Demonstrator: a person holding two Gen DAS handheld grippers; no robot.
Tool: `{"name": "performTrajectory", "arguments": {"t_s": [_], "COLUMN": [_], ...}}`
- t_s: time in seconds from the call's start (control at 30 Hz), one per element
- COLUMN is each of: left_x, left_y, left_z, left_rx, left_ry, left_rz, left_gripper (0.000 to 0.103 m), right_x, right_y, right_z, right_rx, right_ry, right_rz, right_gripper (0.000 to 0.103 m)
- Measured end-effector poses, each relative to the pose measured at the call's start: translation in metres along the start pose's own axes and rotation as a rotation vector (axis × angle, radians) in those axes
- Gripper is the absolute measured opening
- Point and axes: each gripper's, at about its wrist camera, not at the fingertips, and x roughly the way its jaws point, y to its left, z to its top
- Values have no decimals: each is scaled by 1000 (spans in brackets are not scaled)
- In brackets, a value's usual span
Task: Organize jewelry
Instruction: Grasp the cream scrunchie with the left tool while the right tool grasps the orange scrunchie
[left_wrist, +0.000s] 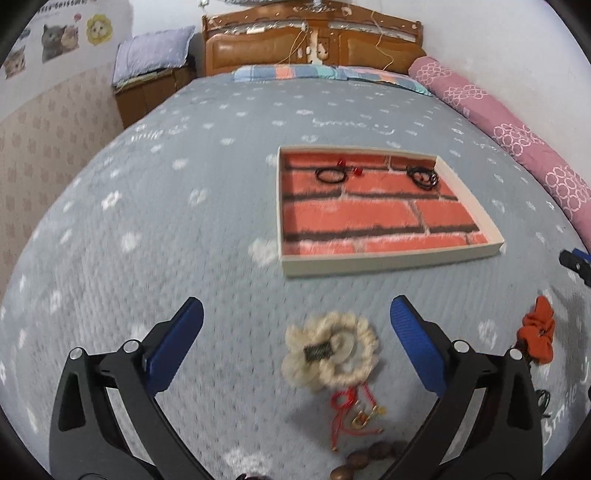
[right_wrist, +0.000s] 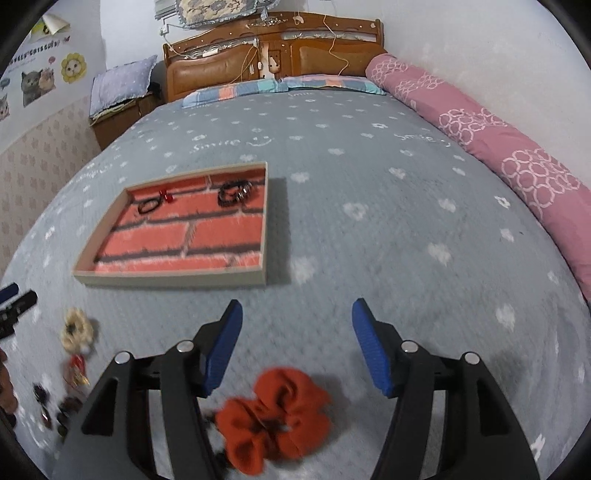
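Hovering over the grey bedspread (left_wrist: 166, 229) with both tools spread wide and gripping nothing: left gripper (left_wrist: 295, 325) around a cream crocheted flower ornament (left_wrist: 330, 352), right gripper (right_wrist: 297, 325) above an orange scrunchie (right_wrist: 275, 413). Lying at six o'clock of the brick-patterned tray (left_wrist: 388, 264), the flower, with a red cord charm (left_wrist: 351, 410) and brown wooden beads (left_wrist: 369, 456) closer in. Already in the tray at twelve o'clock: a black hair tie (left_wrist: 330, 175) with red beads and a dark bracelet (left_wrist: 424, 176). Soft, light, easily squashed, both pieces; probably best pinched across the yarn rim or the scrunchie's bunched folds, not the flower's stiff centre. Possibly tied to the flower, that red cord, though blur hides the join.
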Motion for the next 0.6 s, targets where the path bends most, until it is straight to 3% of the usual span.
{"name": "performTrajectory", "arguments": {"t_s": [0.23,0.6], "left_x": [20,54], "left_y": [23,33], "left_z": [-24,-38], "left_rx": [-48,-73], "left_ry": [56,140], "left_rz": [14,15], "left_gripper": [98,97], "right_x": [3,31], "right_y": [-15,-20], "right_z": [-40,-70], "right_rx": [8,11], "right_ry": [39,117], "right_rz": [-1,-14], "right_gripper": [61,61]}}
